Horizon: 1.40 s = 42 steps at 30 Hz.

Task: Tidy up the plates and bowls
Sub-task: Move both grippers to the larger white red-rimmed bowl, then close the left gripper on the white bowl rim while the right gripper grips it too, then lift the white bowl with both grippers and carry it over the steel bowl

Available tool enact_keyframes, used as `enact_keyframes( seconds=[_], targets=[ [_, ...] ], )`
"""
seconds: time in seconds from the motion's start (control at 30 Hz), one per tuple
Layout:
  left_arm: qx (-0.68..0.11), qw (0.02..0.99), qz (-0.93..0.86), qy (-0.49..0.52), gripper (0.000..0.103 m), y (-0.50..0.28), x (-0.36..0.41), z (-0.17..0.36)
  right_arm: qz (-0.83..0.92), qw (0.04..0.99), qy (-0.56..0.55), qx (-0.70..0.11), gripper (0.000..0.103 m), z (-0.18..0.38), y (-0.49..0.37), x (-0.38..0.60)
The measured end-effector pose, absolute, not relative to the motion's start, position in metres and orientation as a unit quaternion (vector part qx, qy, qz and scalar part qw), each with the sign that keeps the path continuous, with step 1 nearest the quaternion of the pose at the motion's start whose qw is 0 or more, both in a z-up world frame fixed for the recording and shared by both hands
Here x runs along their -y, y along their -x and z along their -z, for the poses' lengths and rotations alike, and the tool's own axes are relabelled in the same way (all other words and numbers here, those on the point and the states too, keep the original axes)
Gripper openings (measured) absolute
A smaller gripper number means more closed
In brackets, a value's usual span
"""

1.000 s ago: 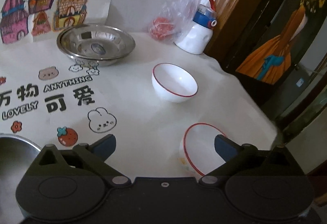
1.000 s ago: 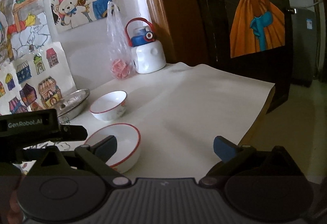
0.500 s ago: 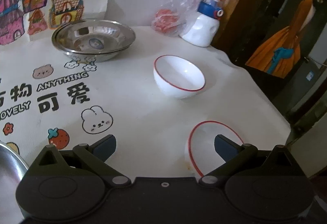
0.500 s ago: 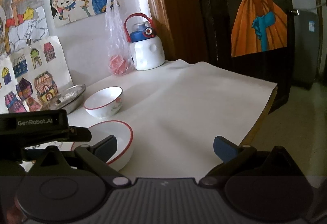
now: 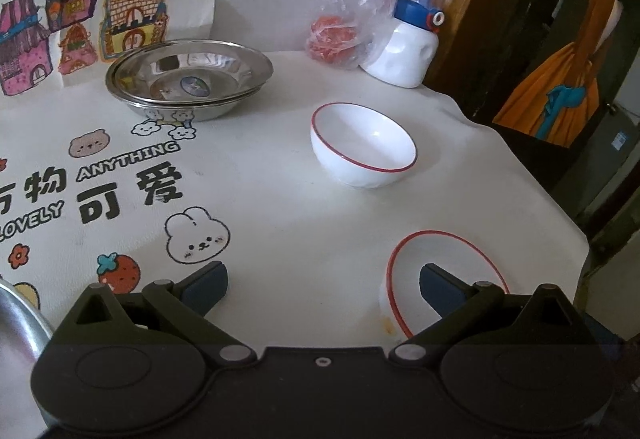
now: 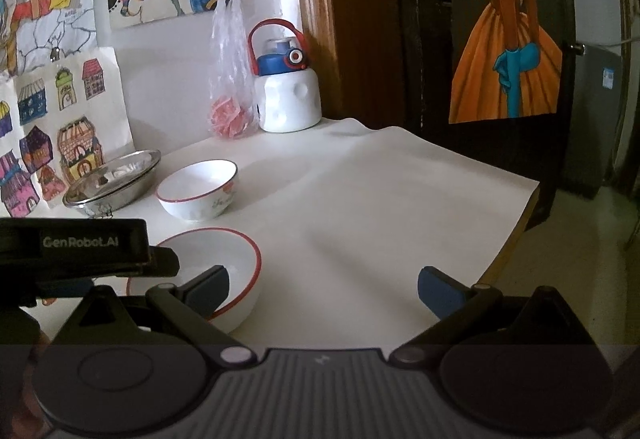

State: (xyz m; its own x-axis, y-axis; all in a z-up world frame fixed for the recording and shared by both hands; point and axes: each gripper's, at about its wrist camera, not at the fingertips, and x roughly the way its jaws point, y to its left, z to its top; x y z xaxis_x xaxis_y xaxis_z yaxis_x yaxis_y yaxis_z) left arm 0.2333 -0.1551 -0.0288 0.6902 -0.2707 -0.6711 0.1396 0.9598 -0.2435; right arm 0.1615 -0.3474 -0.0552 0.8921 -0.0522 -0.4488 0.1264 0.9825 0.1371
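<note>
Two white bowls with red rims sit on the white tablecloth. The far bowl [image 5: 362, 147] [image 6: 198, 189] stands mid-table. The near bowl [image 5: 440, 271] [image 6: 224, 263] sits near the table's right edge. My left gripper [image 5: 323, 281] is open and empty, its right finger over the near bowl's inside. My right gripper [image 6: 323, 285] is open and empty, its left finger in front of the near bowl. Stacked steel plates [image 5: 188, 77] [image 6: 114, 179] rest at the back by the wall. The left gripper's body [image 6: 80, 245] shows in the right wrist view.
A white water bottle with a blue lid [image 5: 408, 47] [image 6: 288, 95] and a plastic bag with something red [image 5: 344, 31] [image 6: 230, 79] stand at the back. A steel rim [image 5: 16, 307] shows at the lower left. The table edge [image 6: 516, 239] drops off on the right.
The left gripper has moved forward and to the right, so both bowls sit further left and nearer in its view. The right gripper has shifted slightly closer to the near bowl. Both stay open.
</note>
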Motion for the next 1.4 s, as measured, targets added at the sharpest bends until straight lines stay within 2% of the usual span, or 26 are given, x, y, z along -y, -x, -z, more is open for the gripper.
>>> enact_keyframes(
  seconds=[0.07, 0.2, 0.33, 0.43, 0.5, 0.53, 0.57, 0.6, 0.73, 0.8, 0.9, 1.07, 1.4],
  targets=[
    [-0.374, 0.916, 0.112, 0.087, 0.096, -0.233, 0.155, 0.029, 0.042, 0.969, -0.083, -0.227, 0.102, 0.055, -0.162, 0.346],
    [-0.373, 0.917, 0.121, 0.08, 0.081, -0.231, 0.158, 0.028, 0.036, 0.969, -0.082, -0.23, 0.09, 0.054, -0.163, 0.343],
    [-0.377, 0.913, 0.137, 0.079, 0.071, -0.229, 0.16, 0.027, 0.038, 0.967, -0.093, -0.234, 0.083, 0.055, -0.163, 0.342],
    [-0.38, 0.909, 0.152, 0.078, 0.057, -0.227, 0.163, 0.027, 0.034, 0.967, -0.093, -0.236, 0.077, 0.055, -0.164, 0.338],
    [-0.386, 0.905, 0.16, 0.083, 0.043, -0.228, 0.163, 0.026, 0.026, 0.967, -0.093, -0.235, 0.067, 0.054, -0.163, 0.334],
    [-0.387, 0.904, 0.162, 0.086, 0.042, -0.228, 0.162, 0.026, 0.022, 0.968, -0.092, -0.234, 0.064, 0.053, -0.164, 0.333],
    [-0.388, 0.903, 0.162, 0.088, 0.04, -0.228, 0.162, 0.026, 0.019, 0.968, -0.092, -0.234, 0.055, 0.053, -0.164, 0.331],
    [-0.388, 0.902, 0.163, 0.09, 0.038, -0.228, 0.162, 0.026, 0.016, 0.967, -0.094, -0.236, 0.05, 0.053, -0.164, 0.33],
    [-0.398, 0.893, 0.184, 0.104, 0.029, -0.229, 0.16, 0.026, 0.004, 0.966, -0.099, -0.239, 0.035, 0.052, -0.164, 0.326],
    [-0.4, 0.889, 0.193, 0.109, 0.024, -0.229, 0.16, 0.027, -0.008, 0.965, -0.108, -0.24, 0.02, 0.052, -0.163, 0.326],
    [-0.404, 0.883, 0.206, 0.117, 0.014, -0.229, 0.16, 0.027, -0.008, 0.963, -0.12, -0.242, 0.015, 0.052, -0.162, 0.325],
    [-0.393, 0.889, 0.205, 0.113, 0.012, -0.22, 0.16, 0.022, -0.003, 0.959, -0.149, -0.241, 0.011, 0.048, -0.154, 0.327],
    [-0.348, 0.908, 0.2, 0.121, 0.012, -0.184, 0.131, -0.012, -0.032, 0.973, -0.129, -0.189, 0.011, 0.007, -0.118, 0.287]
  ],
)
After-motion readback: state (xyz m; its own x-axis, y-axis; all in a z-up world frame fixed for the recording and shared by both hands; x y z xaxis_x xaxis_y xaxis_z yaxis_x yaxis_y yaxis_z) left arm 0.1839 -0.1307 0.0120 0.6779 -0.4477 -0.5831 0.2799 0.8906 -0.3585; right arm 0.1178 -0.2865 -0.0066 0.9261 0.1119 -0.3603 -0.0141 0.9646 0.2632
